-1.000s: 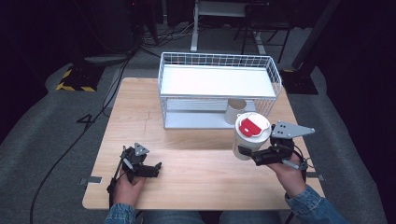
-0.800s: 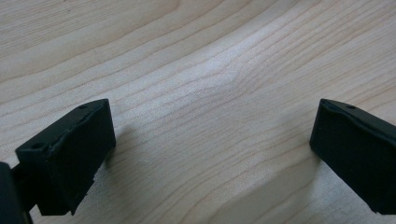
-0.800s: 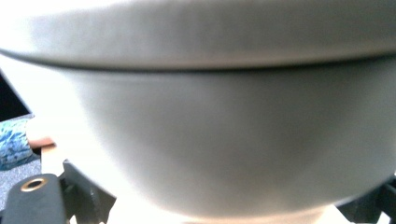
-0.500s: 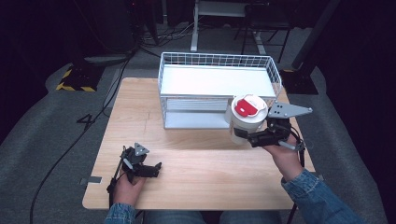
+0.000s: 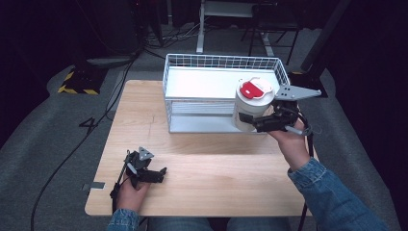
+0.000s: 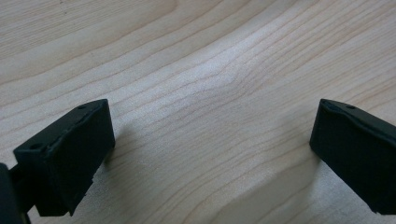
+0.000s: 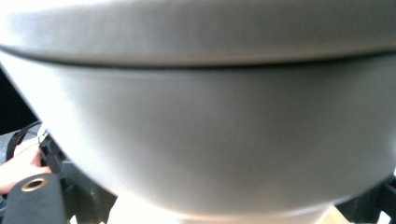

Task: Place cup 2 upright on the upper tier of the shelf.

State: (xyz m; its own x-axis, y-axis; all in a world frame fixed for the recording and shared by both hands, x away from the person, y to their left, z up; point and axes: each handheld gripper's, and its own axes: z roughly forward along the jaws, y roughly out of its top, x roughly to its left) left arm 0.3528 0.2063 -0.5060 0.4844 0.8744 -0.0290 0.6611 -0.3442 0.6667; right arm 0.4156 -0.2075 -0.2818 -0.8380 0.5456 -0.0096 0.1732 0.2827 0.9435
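Observation:
A white canister [image 5: 249,109] with a red lid [image 5: 253,88] hangs in the air at the front right corner of the white wire basket [image 5: 192,62]. My right gripper [image 5: 250,120] is shut on the canister's side, with the hand coming in from the right. In the right gripper view the canister's white wall [image 7: 201,130] sits close against the camera. My left gripper [image 5: 161,174] rests on the wooden table [image 5: 216,163] near the front left. Its jaws stand wide apart, and between them my left gripper [image 6: 210,154] has bare wood.
The wire basket stands at the back middle of the table with a white shelf inside. Beyond the table edges lie a grey floor, cables and a yellow-black striped plate [image 5: 77,82] at the far left.
My right gripper has carried the canister up off the table and farther back, level with the basket's rim. The left gripper has stayed where it was.

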